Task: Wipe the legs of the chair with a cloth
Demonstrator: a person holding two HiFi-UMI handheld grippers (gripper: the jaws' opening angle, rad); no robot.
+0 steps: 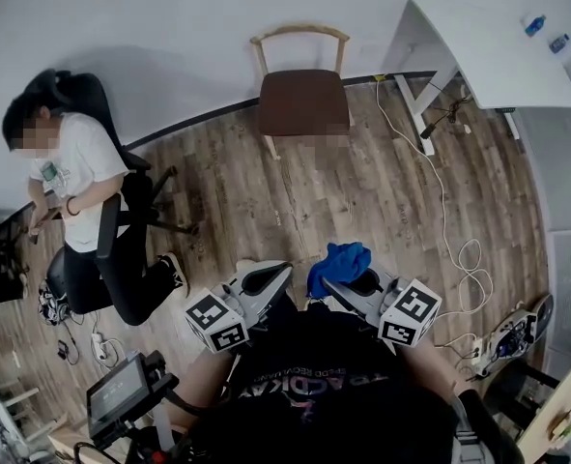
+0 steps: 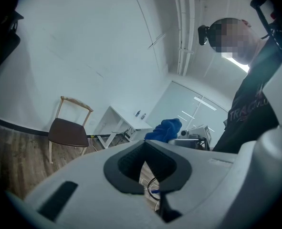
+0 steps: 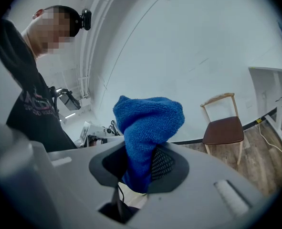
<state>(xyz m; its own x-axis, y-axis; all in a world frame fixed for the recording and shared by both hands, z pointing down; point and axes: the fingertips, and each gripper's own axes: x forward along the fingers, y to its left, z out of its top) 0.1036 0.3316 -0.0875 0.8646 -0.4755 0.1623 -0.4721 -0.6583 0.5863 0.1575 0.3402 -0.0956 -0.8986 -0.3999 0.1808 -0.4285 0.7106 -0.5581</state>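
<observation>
Cloth (image 3: 148,123): blue terry, judged light, soft and limp; it is expected to wrap readily round a slim leg.
Hold point: a bunched fold is taken low down, so that a generous free end projects beyond the jaws for wiping.
Right gripper (image 3: 140,168): its jaws are pressed onto the cloth, pinching it.
Left gripper (image 2: 145,173): its jaws are drawn together; nothing is held.
Chair (image 1: 302,100): stood on the wooden floor (image 1: 266,201) against the wall (image 1: 169,27), well apart from both grippers; its legs are not yet reached.
</observation>
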